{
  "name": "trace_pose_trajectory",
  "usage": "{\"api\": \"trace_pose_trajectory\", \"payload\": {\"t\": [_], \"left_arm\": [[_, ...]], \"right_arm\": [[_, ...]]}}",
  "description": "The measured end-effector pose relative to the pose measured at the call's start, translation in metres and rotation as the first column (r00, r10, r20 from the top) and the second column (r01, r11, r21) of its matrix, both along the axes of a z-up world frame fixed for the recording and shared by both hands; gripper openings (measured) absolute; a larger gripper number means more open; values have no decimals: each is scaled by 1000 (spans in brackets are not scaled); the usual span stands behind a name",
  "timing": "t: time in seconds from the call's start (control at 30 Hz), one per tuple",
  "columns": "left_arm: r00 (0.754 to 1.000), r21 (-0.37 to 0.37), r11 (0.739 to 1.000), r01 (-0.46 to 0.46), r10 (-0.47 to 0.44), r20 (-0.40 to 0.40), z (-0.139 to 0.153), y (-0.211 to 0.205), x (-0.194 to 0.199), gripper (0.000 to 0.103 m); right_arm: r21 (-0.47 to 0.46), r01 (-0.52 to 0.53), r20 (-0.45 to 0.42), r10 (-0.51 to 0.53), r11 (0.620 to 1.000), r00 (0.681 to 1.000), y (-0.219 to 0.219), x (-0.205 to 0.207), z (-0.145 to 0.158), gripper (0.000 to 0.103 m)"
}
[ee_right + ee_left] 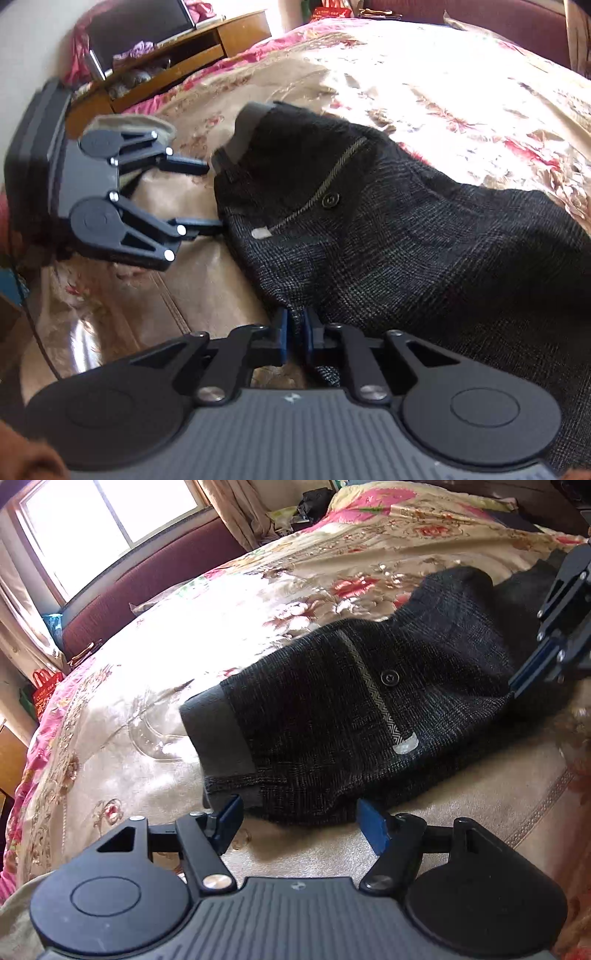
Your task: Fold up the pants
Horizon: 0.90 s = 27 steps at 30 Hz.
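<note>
Dark plaid pants (369, 701) lie crumpled on a floral bedspread (221, 620), back pocket and button facing up. The grey waistband (218, 734) is toward the left in the left wrist view. My left gripper (301, 821) stands open at the near edge of the waist, with the cloth's edge just ahead of its blue pads. In the right wrist view the pants (406, 240) spread to the right, and my right gripper (295, 332) is shut on a fold of their near edge. The left gripper (216, 195) shows there too, open at the waistband (245, 129).
A dark red headboard (147, 590) and a bright window (110, 513) lie beyond the bed. A wooden stand with a screen (166, 55) is past the bed's far side. A red bag (44, 690) sits by the wall. Bedspread extends all around the pants.
</note>
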<state>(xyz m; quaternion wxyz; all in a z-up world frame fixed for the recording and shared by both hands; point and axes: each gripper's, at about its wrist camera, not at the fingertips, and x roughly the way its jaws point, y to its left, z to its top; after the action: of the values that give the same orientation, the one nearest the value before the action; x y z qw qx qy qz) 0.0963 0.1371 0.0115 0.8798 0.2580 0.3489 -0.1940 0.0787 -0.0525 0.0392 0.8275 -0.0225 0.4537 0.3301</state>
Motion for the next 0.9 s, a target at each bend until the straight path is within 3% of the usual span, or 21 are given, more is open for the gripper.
{"api": "trace_pose_trajectory", "payload": {"t": [0.03,0.1,0.13,0.2,0.23,0.27,0.33,0.43,0.5,0.63,0.77,0.9], "left_arm": [[1000,-25,1000,-12,12,3,8,2,0,83],[999,-93,995,-23,25,21,27,6,2,83],[999,-118,993,-18,22,38,34,2,5,83],[998,-179,984,-5,16,62,41,-10,15,83],[998,-217,976,3,10,58,41,-17,23,83],[998,-237,971,8,6,55,38,-24,32,83],[1000,-222,975,4,2,30,24,-38,47,83],[998,-190,982,-21,10,-57,0,-45,59,83],[996,-185,982,-36,20,-89,-11,-46,57,83],[991,-200,977,-76,51,-125,-15,-47,61,85],[991,-168,983,-75,54,-126,-15,-50,58,88],[990,-158,984,-83,63,-129,-16,-53,59,89]], "right_arm": [[49,6,0,-6,999,1000,-12,3,15,14],[143,22,39,-28,989,999,-39,14,42,26],[154,44,73,-56,987,996,-51,22,50,40],[154,138,161,-163,978,973,-81,52,59,44],[170,191,161,-218,967,962,-97,71,55,44],[182,233,116,-257,955,960,-114,93,46,45],[218,293,-54,-288,931,956,-145,130,22,45],[323,296,-300,-199,899,933,-180,157,-17,45],[381,229,-393,-67,896,917,-181,153,-31,45],[431,98,-424,105,897,900,-163,138,-42,51],[462,-18,-377,215,886,901,-152,129,-32,55],[393,-57,-348,206,918,915,-141,125,-29,53]]}}
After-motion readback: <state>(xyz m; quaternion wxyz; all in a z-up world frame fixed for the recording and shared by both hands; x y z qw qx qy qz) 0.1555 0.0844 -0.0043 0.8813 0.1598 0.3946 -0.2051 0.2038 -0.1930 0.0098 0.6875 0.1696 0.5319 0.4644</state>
